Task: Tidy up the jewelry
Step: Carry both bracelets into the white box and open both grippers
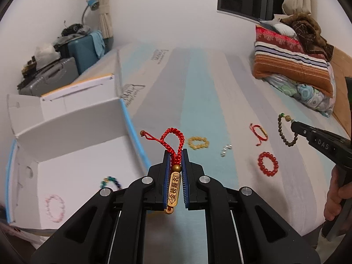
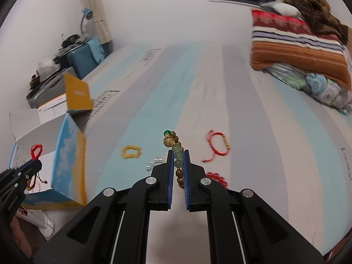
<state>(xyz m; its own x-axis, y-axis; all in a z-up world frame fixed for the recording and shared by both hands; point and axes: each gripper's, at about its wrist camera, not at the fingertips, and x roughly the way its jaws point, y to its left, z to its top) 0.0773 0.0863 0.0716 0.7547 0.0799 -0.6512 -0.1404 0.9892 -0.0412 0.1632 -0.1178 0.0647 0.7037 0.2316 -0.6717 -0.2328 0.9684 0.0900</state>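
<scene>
While the left gripper (image 1: 175,154) is clamped on the red cord charm (image 1: 173,151) at frame centre, beside the white box (image 1: 72,145) lower left; right gripper (image 2: 177,155) pinches the bead bracelet (image 2: 176,151) above the bed (image 2: 220,88), w/ other bracelets lying there.

In the left wrist view, the 2 bracelets inside the white box (image 1: 72,176) are blurred: the pink bracelet (image 1: 55,208) is only a pale ring, and the dark beaded one (image 1: 111,181) is partly hidden behind the left gripper (image 1: 175,154). The hand (image 1: 337,200) at the right edge is cut off by the picture. In the right wrist view, the red bead bracelet (image 2: 216,178) is half hidden behind the right gripper (image 2: 178,154), and the small silver piece (image 2: 154,164) is too blurred to tell what it is. The left gripper is cut off at the left edge there, and its red cord bracelet (image 2: 36,150) shows only in parts.
</scene>
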